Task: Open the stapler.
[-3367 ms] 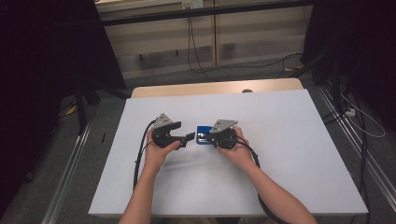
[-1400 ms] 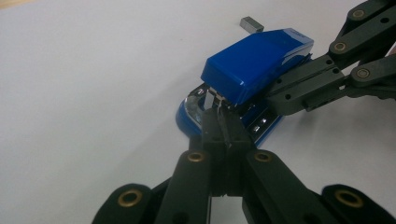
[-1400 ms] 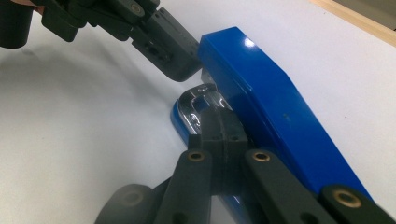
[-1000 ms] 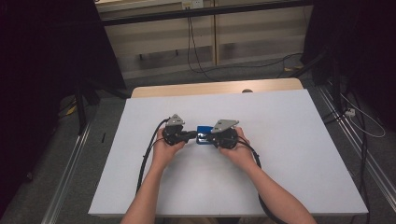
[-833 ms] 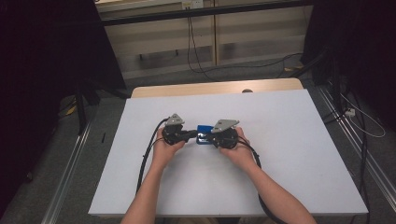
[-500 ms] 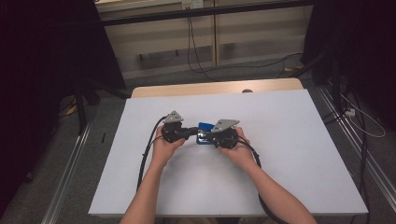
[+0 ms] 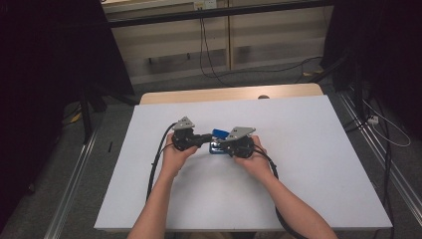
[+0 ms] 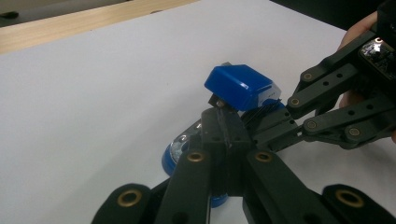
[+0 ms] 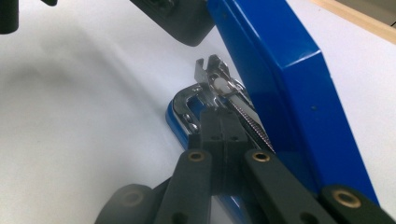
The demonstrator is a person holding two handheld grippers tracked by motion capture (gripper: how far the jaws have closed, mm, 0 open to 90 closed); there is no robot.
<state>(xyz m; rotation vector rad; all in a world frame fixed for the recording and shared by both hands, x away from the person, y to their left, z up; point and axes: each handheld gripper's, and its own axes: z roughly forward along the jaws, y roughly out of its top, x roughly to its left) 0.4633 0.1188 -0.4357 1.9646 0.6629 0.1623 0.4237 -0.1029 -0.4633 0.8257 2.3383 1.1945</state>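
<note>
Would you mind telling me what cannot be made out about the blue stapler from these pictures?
- High view: the blue stapler is small, mostly covered by both grippers.
- Left gripper view: its base is hidden behind the left gripper.
- Right gripper view: its cover runs off the top edge; the right gripper hides the metal channel.

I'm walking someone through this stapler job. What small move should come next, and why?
Probably ease the blue top arm a little further up with the left gripper, while the right gripper steadies the metal staple channel. The stapler is already hinged open, and both grippers' jaws are shut at its mechanism.
</note>
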